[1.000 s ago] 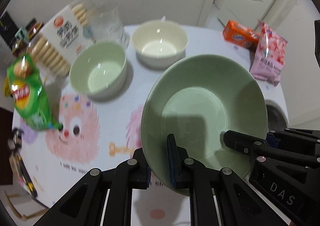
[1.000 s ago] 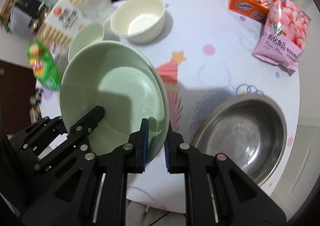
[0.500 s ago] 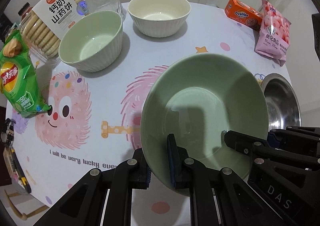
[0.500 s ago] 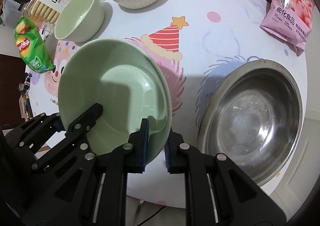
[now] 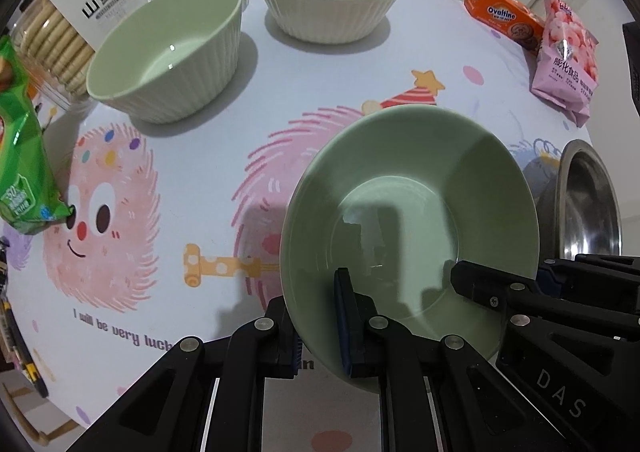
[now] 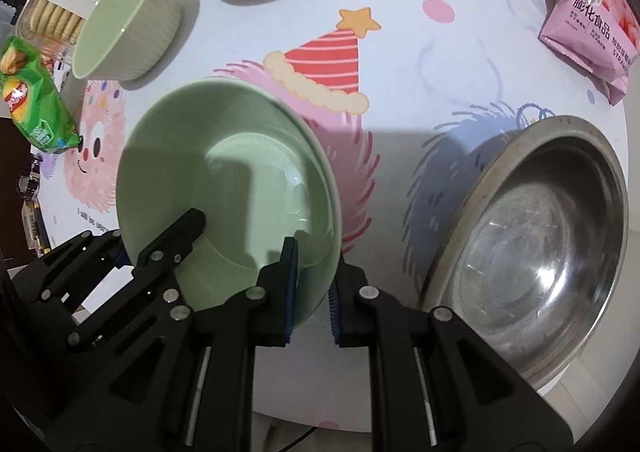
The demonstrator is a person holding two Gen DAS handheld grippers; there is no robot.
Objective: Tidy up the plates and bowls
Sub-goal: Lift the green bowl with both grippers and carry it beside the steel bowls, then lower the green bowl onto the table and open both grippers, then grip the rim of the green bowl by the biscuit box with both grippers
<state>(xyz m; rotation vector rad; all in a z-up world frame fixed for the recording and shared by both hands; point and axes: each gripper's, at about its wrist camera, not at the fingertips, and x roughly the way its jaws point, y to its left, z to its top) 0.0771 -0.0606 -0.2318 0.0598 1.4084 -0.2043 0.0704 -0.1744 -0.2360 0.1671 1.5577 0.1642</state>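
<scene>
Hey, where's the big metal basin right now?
The metal basin sits at the table's right edge in the right wrist view, just right of the green plate that both grippers hold, with the pink snack bag beyond it.

1. Left gripper (image 5: 320, 326): clamped on the near left rim of the green plate (image 5: 412, 212), one finger inside the dish, the other beneath it.
2. Right gripper (image 6: 312, 298): clamped on the plate's near right rim, one blue-padded finger inside, the other outside.
3. Both held low and close together, angled slightly toward each other.
</scene>
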